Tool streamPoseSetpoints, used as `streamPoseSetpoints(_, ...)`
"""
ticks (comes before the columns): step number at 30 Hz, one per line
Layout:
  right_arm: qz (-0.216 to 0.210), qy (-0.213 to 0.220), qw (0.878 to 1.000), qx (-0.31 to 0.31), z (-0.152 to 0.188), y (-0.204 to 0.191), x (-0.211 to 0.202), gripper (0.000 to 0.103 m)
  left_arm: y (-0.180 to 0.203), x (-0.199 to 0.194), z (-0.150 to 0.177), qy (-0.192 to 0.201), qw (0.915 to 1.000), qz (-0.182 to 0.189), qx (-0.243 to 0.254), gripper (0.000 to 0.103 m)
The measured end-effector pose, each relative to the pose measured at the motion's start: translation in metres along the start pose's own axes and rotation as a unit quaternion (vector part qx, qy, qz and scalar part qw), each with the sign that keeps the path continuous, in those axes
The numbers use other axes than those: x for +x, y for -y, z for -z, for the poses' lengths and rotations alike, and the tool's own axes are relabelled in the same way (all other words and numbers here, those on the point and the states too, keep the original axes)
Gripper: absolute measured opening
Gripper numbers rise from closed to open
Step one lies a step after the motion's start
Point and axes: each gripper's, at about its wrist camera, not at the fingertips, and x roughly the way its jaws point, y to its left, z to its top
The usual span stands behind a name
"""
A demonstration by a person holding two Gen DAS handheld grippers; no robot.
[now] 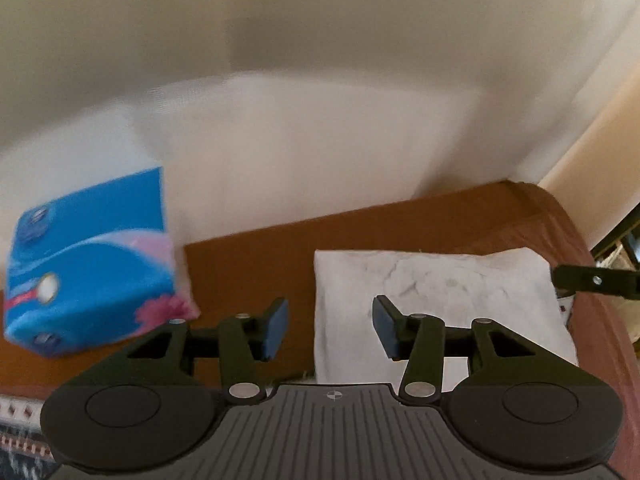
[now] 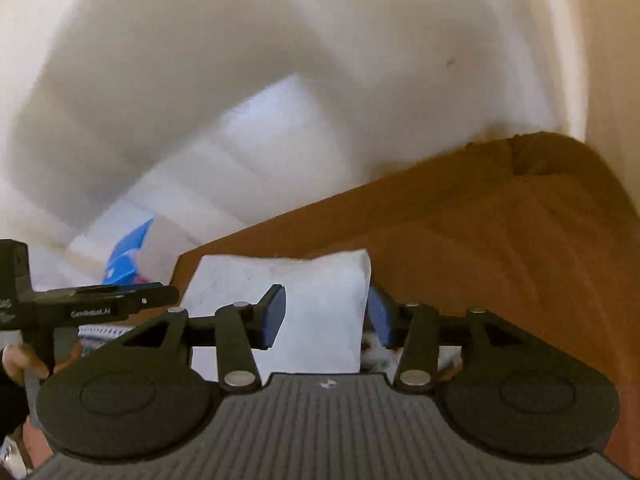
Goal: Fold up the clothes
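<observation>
Your left gripper point(image 1: 330, 328) is spread wide, its blue pads point(image 1: 276, 330) holding nothing, hovering over the near left edge of the cloth point(image 1: 432, 300). The cloth is white, folded into a rough rectangle, and lies flat on the brown table point(image 1: 256, 264) near the wall point(image 1: 320, 80). Your right gripper point(image 2: 326, 316) is likewise released, its pads straddling the cloth's right part without pinching it; whether the far pad touches the edge is unclear. A blue box point(image 1: 92, 264) sits on the table well left of the cloth. Both views are somewhat blurred
</observation>
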Motion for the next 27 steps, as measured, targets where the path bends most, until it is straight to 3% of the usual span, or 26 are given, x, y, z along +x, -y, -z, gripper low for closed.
streamPoseSetpoints(6,-0.018,-0.007,1.0,0.023,-0.003,0.004,0.033,0.051,-0.005,0.02,-0.003,-0.012,0.9998,0.012,-0.01,0.061)
streamPoseSetpoints(7,-0.022,-0.013,0.999,0.021,-0.004,0.004,0.038,0.044,-0.006,0.022,-0.003,-0.013,0.9996,0.018,-0.014,0.052)
streamPoseSetpoints(8,-0.027,-0.018,0.999,0.018,-0.003,0.002,0.039,0.024,-0.006,0.023,-0.001,-0.012,0.9995,0.026,-0.014,0.03)
streamPoseSetpoints(9,-0.03,-0.023,0.999,0.015,-0.003,0.001,0.043,0.013,-0.005,0.023,0.0,-0.009,0.9995,0.028,-0.013,0.006)
streamPoseSetpoints(10,-0.031,-0.021,0.999,0.009,-0.004,-0.002,0.046,0.007,-0.004,0.023,0.001,-0.005,0.9995,0.029,-0.012,0.004)
streamPoseSetpoints(12,-0.027,0.003,1.0,-0.007,-0.008,-0.009,0.044,0.006,-0.004,0.015,0.004,0.02,0.9996,0.019,-0.008,0.0)
streamPoseSetpoints(16,-0.041,0.046,0.997,-0.037,-0.016,-0.022,0.042,0.006,-0.016,0.009,0.008,0.037,0.9988,-0.008,-0.03,0.0)
streamPoseSetpoints(23,0.006,0.025,0.999,-0.02,-0.002,-0.002,0.065,0.009,-0.029,0.015,0.014,0.023,0.9979,-0.046,-0.038,0.0)
streamPoseSetpoints(25,-0.003,0.029,1.0,-0.005,0.0,0.003,0.06,0.015,-0.029,0.01,0.014,0.024,0.998,-0.042,-0.041,0.015)
streamPoseSetpoints(27,-0.005,0.045,0.999,-0.009,0.001,0.004,0.043,0.029,-0.026,-0.002,0.011,0.035,0.9983,-0.028,-0.038,0.023)
